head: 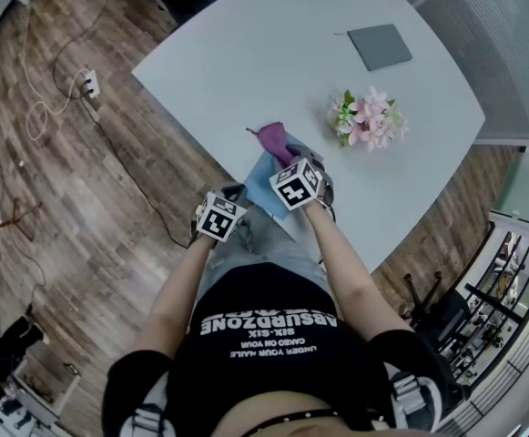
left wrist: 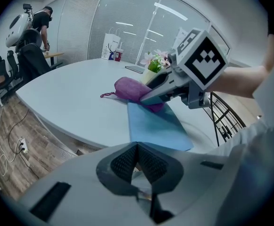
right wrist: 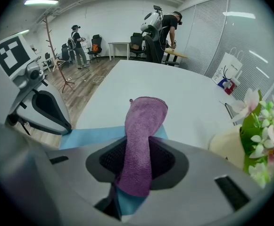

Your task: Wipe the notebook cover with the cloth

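A blue notebook (head: 257,188) lies at the near edge of the white table (head: 246,53); it also shows in the left gripper view (left wrist: 155,126). My right gripper (right wrist: 137,149) is shut on a purple cloth (right wrist: 144,121), which drapes forward over the notebook's (right wrist: 94,135) far end. In the head view the cloth (head: 276,140) sticks out just beyond the right gripper (head: 289,160). My left gripper (left wrist: 137,147) has its jaws together at the notebook's near left corner and appears to pinch it. It sits at the table's edge (head: 237,200).
A pot of pink and white flowers (head: 369,119) stands right of the notebook, close to the right gripper (left wrist: 146,99). A grey pad (head: 380,45) lies at the table's far side. Cables and a power strip (head: 88,85) lie on the wooden floor. People stand at desks in the background.
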The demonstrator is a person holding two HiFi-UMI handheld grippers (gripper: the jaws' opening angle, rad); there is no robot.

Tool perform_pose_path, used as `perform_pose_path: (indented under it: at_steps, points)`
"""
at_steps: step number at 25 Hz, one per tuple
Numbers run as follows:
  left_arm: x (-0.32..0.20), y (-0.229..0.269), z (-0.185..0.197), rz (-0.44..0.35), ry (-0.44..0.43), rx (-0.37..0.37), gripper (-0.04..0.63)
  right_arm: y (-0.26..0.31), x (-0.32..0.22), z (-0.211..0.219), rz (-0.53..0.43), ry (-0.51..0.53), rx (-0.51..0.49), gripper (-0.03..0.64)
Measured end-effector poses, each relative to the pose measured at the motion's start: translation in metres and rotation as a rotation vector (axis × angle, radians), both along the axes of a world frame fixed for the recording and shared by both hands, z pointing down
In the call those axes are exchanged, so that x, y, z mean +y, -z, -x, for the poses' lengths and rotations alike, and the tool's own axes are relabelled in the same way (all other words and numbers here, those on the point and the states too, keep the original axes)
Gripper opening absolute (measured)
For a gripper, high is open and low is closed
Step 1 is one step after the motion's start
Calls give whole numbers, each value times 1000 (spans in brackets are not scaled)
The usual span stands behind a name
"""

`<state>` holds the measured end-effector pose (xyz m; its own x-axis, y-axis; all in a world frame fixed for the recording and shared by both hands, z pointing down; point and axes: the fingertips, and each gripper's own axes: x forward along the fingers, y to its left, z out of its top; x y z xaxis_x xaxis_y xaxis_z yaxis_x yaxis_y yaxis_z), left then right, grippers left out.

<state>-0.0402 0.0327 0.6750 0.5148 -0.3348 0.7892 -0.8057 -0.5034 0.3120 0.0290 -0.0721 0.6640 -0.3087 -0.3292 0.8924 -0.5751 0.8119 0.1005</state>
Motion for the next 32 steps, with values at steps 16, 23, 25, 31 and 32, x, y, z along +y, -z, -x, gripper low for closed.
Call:
perform_pose_path:
  at_steps: [16,23,25,31,32]
  points:
    - [0,1,2,-6,21,1,15,0,60,34,52,73,-63,135]
    - [0,1,1,-13,31,-1,15,0,77,39,112,57,-112,135]
    - [0,1,2,-14,34,1,15,0,83,41,124,56,-121,135]
    - [0,0,2,-17,36,7,15,0,99,48,160,51,-152,135]
    - [0,0,2,-17,38,11,15,0,101,49,168,44,-161,135]
